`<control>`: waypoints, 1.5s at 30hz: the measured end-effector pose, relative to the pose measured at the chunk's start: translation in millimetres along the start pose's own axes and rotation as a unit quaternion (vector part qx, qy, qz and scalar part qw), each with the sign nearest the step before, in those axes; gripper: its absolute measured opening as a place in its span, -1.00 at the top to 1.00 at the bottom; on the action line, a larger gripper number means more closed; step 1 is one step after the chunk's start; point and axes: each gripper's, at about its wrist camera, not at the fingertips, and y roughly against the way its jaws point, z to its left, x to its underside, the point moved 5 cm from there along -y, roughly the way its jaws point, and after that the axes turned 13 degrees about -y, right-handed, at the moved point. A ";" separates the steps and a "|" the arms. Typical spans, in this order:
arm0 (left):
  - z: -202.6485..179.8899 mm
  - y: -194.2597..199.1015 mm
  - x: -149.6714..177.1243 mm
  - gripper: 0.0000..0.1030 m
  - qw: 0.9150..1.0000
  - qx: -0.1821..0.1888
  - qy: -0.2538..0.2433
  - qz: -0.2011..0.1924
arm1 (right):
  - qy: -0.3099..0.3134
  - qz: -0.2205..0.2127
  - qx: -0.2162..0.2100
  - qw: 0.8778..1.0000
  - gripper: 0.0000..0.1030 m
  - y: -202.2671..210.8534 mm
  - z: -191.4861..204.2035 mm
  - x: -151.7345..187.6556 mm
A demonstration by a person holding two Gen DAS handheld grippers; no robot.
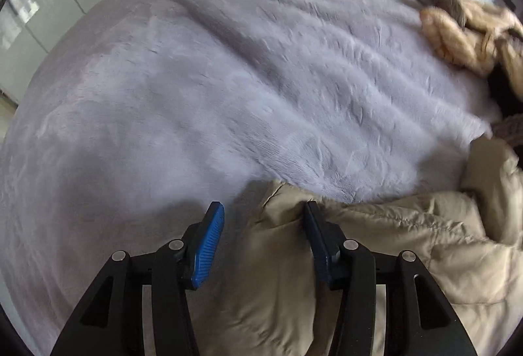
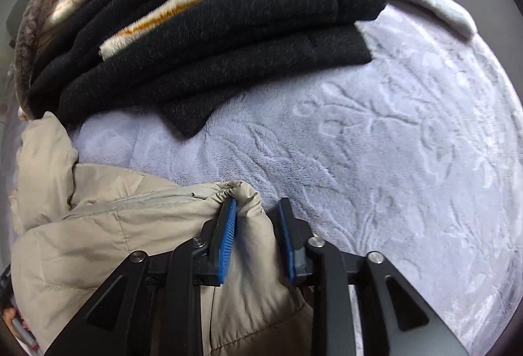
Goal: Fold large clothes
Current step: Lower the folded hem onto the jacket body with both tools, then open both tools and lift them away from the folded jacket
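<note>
Beige puffer jacket (image 1: pixel 376 245) lies bunched on a lilac plush blanket (image 1: pixel 228 78), at five o'clock in the left view. Right gripper (image 2: pixel 256 222), pointing steeply down, pinches its corner for folding; left gripper (image 1: pixel 263 225) straddles the opposite edge, jaws half-wide, grip uncertain.

Both wrist views stare steeply down, close over the lavender blanket (image 1: pixel 228 78), sharing the beige puffer jacket (image 2: pixel 114 225) at their lower edges.
</note>
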 end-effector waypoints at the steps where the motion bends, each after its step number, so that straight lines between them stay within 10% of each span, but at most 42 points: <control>1: 5.2 9.9 0.4 -0.02 1.000 0.003 0.003 -0.008 | 0.002 -0.010 0.003 1.000 0.34 10.8 0.6 1.7; 9: 23.6 85.8 51.5 -0.02 0.999 0.010 -0.031 -0.038 | 0.035 -0.061 -0.021 0.997 0.29 103.6 -13.7 60.0; 25: -44.7 161.1 202.7 -0.02 0.989 0.092 -0.110 0.040 | 0.012 0.046 -0.082 0.996 -0.04 164.7 -40.2 195.6; 29: -50.8 188.4 222.6 -0.65 0.988 0.105 -0.108 0.024 | 0.018 0.048 -0.092 0.994 -0.23 179.7 -43.3 210.6; 36: -54.5 215.5 245.7 -0.65 0.987 0.111 -0.117 0.017 | 0.016 0.045 -0.112 0.993 -0.54 206.5 -52.1 236.2; 38: -55.9 221.4 252.2 -1.00 0.987 0.108 -0.121 0.016 | 0.021 0.048 -0.120 0.991 -0.54 212.6 -52.4 244.2; 41: -54.9 228.6 257.8 -1.00 0.986 0.110 -0.123 0.005 | 0.033 0.053 -0.126 0.990 -0.58 217.4 -50.4 257.8; 45: -57.0 233.6 267.0 -1.00 0.985 0.111 -0.134 0.005 | 0.043 0.039 -0.129 0.990 -0.99 221.2 -49.7 274.4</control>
